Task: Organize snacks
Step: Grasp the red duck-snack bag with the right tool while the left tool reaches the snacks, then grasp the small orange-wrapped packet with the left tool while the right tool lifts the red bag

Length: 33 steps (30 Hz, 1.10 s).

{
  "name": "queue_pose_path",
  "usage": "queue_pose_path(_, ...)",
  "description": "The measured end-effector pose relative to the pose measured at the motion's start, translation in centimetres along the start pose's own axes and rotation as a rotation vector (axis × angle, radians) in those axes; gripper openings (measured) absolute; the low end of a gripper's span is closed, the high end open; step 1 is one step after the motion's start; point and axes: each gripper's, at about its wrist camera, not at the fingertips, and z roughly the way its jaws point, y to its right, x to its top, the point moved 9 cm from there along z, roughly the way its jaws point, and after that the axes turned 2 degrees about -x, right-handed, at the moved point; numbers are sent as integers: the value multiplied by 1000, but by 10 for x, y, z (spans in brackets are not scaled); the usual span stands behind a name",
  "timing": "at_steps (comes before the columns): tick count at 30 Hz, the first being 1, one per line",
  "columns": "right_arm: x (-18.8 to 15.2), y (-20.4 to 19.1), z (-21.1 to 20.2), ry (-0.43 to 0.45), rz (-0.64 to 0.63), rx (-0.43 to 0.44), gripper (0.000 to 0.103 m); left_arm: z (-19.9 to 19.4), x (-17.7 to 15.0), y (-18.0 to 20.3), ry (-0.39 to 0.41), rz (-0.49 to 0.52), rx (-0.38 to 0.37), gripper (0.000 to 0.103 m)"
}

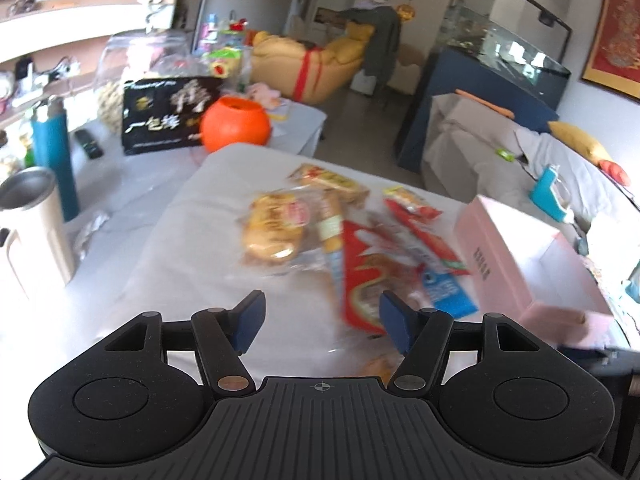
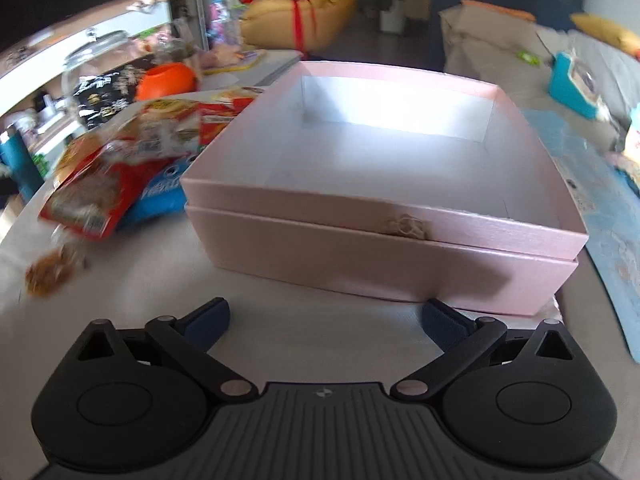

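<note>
Both the left gripper (image 1: 322,322) and right gripper (image 2: 324,322) were held wide open and empty, so overlapping snack packets (image 1: 360,248) could be dragged off the table edge beside the pink box (image 2: 384,208).

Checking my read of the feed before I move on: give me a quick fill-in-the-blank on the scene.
1. The pink box holds ____ snacks.
2. Both the left tool and the right tool are ____.
3. The snacks lie to the ____ of the box.
4. The round container behind the snacks is ____.

Missing words: no; open; left; orange
</note>
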Motion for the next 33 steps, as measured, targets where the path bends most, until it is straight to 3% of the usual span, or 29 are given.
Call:
queue_pose_path(4,19,-21,13,-47,31,76,102,6,-1,-12,-20,-17,-16,68)
queue_pose_path(7,33,-53,4,-56,40,215,97,2,-2,-20,-9,-21,-23,68)
queue_pose_path(9,46,-77,2,-57,40,258,97,4,-4,-25,-11,-31,-27,68)
queue_pose_path(14,75,-137,22,-47,6,249,97,3,-18,-26,-26,-21,-50,68)
queue_pose_path(19,85,-177,63,-101,-60,211,98,2,-34,-21,-51,0,-78,68)
queue_pose_path(21,86,-179,61,-66,-102,165,93,-1,-38,-21,-51,9,-83,68)
queue_pose_path(26,60,-161,27,-77,-142,223,69,-5,-41,-10,-54,64,-120,68)
queue_pose_path(30,22,-131,-5,-85,-147,228,66,-5,-50,22,-84,168,-212,68)
queue_pose_path(33,-2,-103,-22,-87,-134,206,62,-1,-58,44,-102,257,-220,63)
